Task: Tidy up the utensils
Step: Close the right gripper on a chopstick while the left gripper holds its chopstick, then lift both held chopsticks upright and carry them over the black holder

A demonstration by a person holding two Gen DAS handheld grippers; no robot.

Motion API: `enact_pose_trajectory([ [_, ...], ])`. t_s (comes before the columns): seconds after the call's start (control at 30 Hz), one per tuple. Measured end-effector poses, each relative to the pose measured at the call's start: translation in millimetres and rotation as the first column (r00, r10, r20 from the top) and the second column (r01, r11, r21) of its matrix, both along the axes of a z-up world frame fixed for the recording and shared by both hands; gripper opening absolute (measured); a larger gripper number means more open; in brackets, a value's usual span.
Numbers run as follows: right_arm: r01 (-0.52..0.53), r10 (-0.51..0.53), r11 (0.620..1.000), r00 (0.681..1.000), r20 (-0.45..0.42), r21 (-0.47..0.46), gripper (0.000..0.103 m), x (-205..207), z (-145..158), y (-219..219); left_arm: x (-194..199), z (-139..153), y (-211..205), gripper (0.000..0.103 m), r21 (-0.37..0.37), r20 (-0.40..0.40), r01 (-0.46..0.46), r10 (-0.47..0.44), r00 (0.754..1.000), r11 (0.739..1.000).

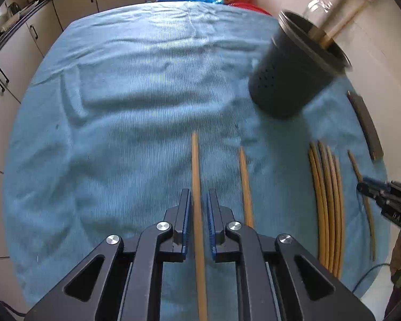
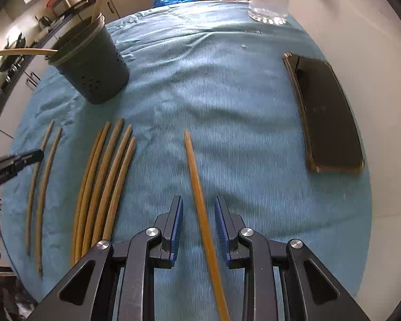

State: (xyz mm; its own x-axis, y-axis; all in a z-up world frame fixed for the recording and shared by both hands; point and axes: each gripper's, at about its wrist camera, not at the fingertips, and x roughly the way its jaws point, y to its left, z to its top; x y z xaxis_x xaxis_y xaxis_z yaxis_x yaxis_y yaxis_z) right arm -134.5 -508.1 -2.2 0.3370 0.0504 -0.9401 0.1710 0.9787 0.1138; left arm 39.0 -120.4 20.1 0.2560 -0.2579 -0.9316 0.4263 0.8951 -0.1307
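surface: kitchen table (image 2: 227, 93) under blue towel
chopsticks: five bunched (image 2: 104, 184), two in holder (image 2: 93, 61)
left claw (image 1: 199, 198): gripping one chopstick (image 1: 196, 176)
right claw (image 2: 199, 208): jaws apart, chopstick (image 2: 197, 187) between, untouched
writing: unreadable

Both wrist views look steeply down, close over the blue cloth (image 1: 136, 85), sharing the black holder (image 1: 294, 75) and the chopsticks (image 2: 104, 182).
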Motion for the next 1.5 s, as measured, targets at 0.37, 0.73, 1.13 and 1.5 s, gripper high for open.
enact_pose_trajectory([
  [0.37, -0.049, 0.050, 0.996, 0.999, 0.014, -0.078, 0.007, 31.6, 0.0, 7.4, 2.7, -0.2, -1.2, 0.005, -0.071, 0.041, -0.004, 0.007, 0.999, 0.997],
  [0.73, -0.013, 0.016, 1.000, 0.956, 0.292, -0.011, 0.007, -6.2, 69.9, 5.2, -71.3, 97.3, 26.6, 0.005, -0.155, 0.324, -0.001, 0.052, 0.945, 0.988],
  [1.13, -0.018, 0.038, 0.999, 0.871, 0.489, -0.047, 0.007, -87.0, 131.9, 36.6, -173.6, 164.5, 44.2, 0.005, -0.215, 0.540, 0.064, 0.064, 0.839, 0.974],
  [1.5, -0.029, 0.046, 0.999, 0.828, 0.558, -0.039, 0.007, -121.8, 157.3, 43.0, -203.0, 190.2, 37.9, 0.005, -0.255, 0.593, 0.117, 0.060, 0.803, 0.960],
])
